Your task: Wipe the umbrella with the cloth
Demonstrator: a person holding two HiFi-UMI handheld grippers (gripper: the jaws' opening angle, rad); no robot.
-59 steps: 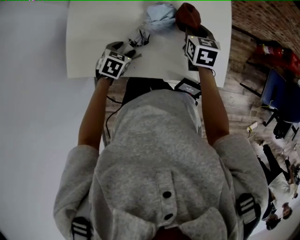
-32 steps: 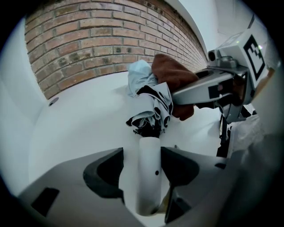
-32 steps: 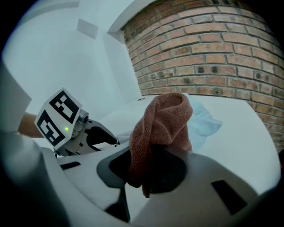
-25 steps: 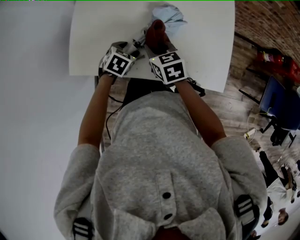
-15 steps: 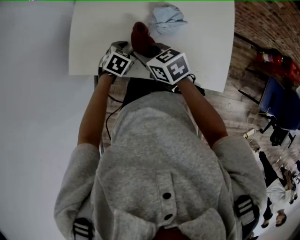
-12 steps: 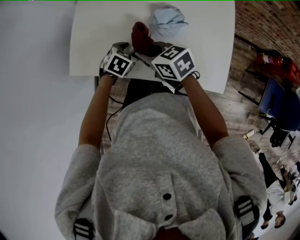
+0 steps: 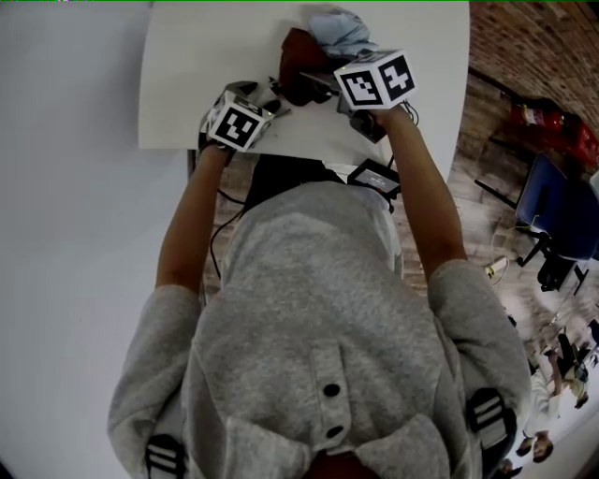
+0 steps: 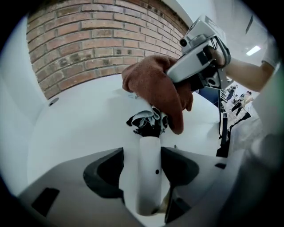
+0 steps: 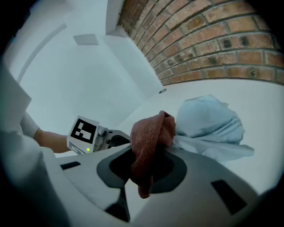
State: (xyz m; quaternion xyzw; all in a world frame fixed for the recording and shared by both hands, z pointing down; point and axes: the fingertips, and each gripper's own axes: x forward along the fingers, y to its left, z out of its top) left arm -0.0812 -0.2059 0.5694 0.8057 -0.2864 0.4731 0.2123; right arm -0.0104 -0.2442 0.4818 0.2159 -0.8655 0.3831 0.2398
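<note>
Clamping the left gripper (image 8: 143, 151) fingers (image 8: 104, 174) tight on the white handle (image 8: 149, 177) of the umbrella (image 7: 342, 28), close to the bench (image 7: 187, 75) front edge at 6 o'clock. Pinching the reddish cloth (image 9: 148, 133) in the right gripper (image 9: 146, 164) fingers (image 9: 119, 167) and hanging it over the dark ribs (image 8: 148, 122), with the pale-blue canopy (image 9: 208, 122) bunched at 12 o'clock by the far edge. Leaving bare bench open at 9 and 3 o'clock.

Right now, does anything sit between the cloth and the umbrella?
Nothing visible. The cloth, shut in the right claw, hangs against the umbrella, whose handle the left claw grips.
</note>
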